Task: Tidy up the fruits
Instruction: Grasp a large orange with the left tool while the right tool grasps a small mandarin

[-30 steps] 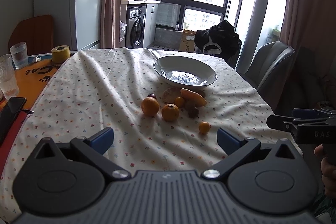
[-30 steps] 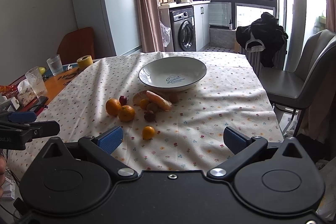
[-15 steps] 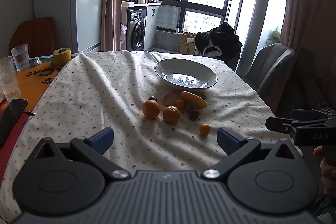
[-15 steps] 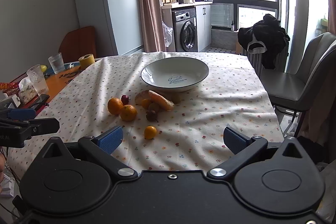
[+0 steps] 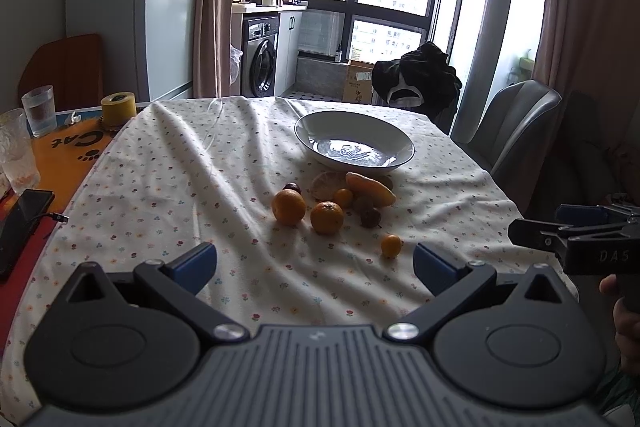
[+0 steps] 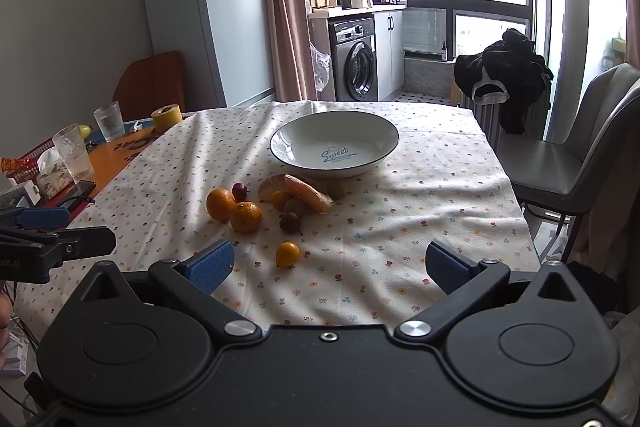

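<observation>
Left hand-held gripper (image 5: 315, 263): bottom of the left wrist view, blue pads spread wide, nothing between them.
Right hand-held gripper (image 6: 329, 266): bottom of the right wrist view, pads likewise apart and empty. Seen from the left view at the right edge, its body reads "DAS"; a hand (image 5: 624, 315) shows below it.

Worktop (image 6: 420, 227): covered by a white cloth with a small flower print.

Fruits, centre of both views, all on the cloth, none in the bowl:
- small orange fruit (image 6: 287, 254), alone, nearest;
- dark round fruit (image 6: 289, 223) behind it;
- two oranges (image 6: 245, 216) (image 6: 220, 203), touching in the right view;
- behind them a small red fruit (image 6: 239, 190), a peeled citrus piece (image 6: 269, 187) and a long orange piece (image 6: 308, 194), just before the bowl.

Bowl (image 6: 280, 143): white, dark rim, beyond the fruits. Lettering "Sweet" is legible in the right view only; in the left view it is a blur under glare.

Left edge: phone (image 5: 20, 223), glasses (image 5: 39, 109), yellow tape roll (image 5: 118, 108), an orange mat with "Cat" seen upside down in the left view.

Far: refrigerator (image 6: 208, 11), washing machine (image 6: 356, 61), grey chair (image 6: 580, 155).
</observation>
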